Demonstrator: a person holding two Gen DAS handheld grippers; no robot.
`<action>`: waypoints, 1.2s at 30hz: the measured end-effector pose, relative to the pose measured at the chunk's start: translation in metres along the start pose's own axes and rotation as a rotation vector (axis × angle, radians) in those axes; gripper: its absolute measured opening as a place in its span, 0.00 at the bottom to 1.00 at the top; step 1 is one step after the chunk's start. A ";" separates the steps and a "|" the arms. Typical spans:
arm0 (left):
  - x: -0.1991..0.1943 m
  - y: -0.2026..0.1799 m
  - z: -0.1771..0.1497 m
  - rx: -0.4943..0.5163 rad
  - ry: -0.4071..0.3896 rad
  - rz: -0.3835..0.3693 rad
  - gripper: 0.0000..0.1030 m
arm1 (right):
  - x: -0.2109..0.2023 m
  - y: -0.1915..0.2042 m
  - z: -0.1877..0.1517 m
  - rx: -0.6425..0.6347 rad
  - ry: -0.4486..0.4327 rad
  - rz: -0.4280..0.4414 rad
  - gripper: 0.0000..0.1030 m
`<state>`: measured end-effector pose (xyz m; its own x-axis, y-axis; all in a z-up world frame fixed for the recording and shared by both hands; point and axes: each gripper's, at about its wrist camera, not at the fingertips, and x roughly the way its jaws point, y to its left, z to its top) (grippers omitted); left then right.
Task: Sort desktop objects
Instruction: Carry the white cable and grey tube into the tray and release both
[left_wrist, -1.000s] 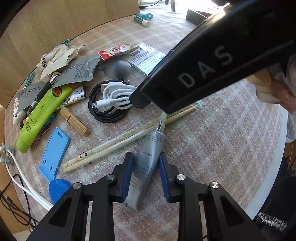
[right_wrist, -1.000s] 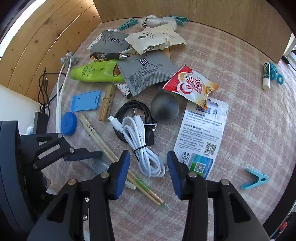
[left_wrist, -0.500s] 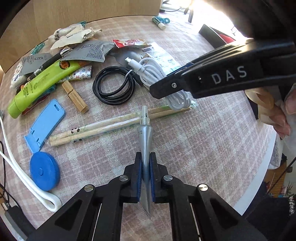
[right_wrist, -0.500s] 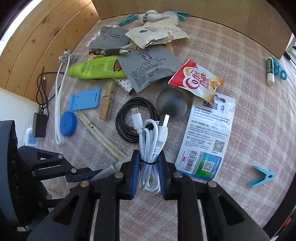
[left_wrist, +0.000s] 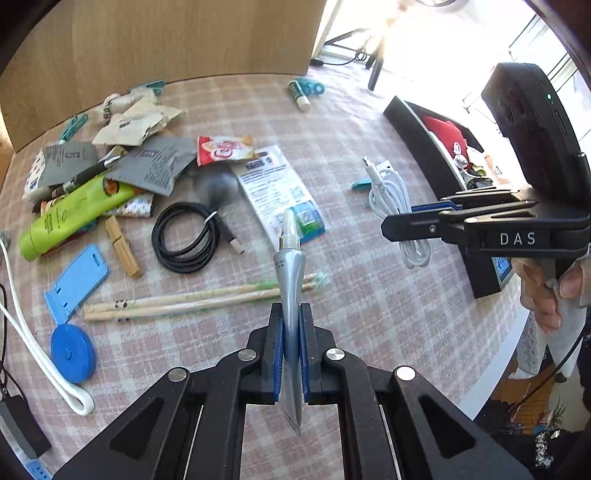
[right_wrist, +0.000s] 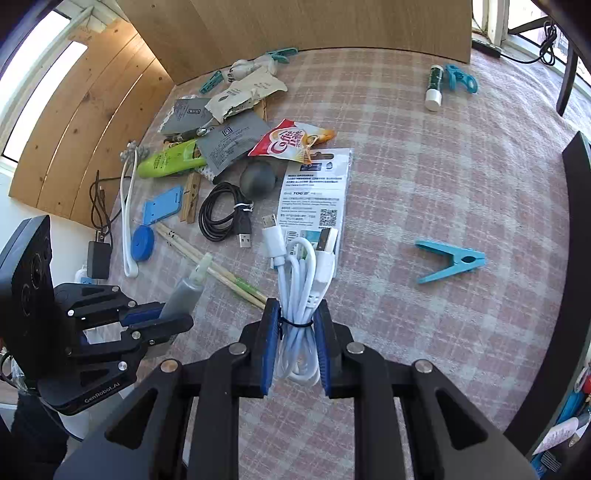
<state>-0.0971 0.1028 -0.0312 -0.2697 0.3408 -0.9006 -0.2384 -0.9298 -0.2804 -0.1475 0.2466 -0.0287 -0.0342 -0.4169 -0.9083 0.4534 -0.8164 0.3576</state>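
My left gripper (left_wrist: 291, 314) is shut on a silver squeeze tube (left_wrist: 291, 273), its nozzle pointing away, held above the checked tablecloth; from the right wrist view the same gripper (right_wrist: 166, 314) and tube (right_wrist: 184, 291) show at the lower left. My right gripper (right_wrist: 294, 314) is shut on a bundled white USB cable (right_wrist: 301, 273), lifted off the table. In the left wrist view that gripper (left_wrist: 391, 221) hangs at the right with the white cable (left_wrist: 388, 195) dangling from it. Chopsticks (left_wrist: 192, 301) and a coiled black cable (left_wrist: 184, 236) lie below on the cloth.
A black bin (left_wrist: 436, 162) with sorted things stands at the table's right edge. Left of centre lie a green tube (left_wrist: 74, 218), grey sachets (left_wrist: 151, 166), a blue phone stand (left_wrist: 75, 284), a blue tape measure (left_wrist: 72, 352) and a printed package (left_wrist: 277, 192). A teal clip (right_wrist: 450, 260) lies alone.
My left gripper closed on the silver tube and lifted it. My right gripper closed on the white cable bundle, raised it off the black coil and carried it right toward the black bin.
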 end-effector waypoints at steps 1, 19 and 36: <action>-0.001 -0.010 0.005 0.006 -0.011 0.004 0.06 | -0.010 -0.010 -0.003 0.007 -0.011 0.001 0.18; 0.060 -0.248 0.141 0.124 -0.072 -0.105 0.06 | -0.153 -0.215 -0.043 0.165 -0.126 -0.121 0.18; 0.101 -0.328 0.174 0.160 -0.061 -0.026 0.44 | -0.185 -0.308 -0.065 0.236 -0.138 -0.167 0.40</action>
<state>-0.2087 0.4669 0.0273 -0.3166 0.3769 -0.8705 -0.3904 -0.8881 -0.2425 -0.2230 0.6014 0.0145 -0.2188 -0.3067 -0.9263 0.2126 -0.9415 0.2615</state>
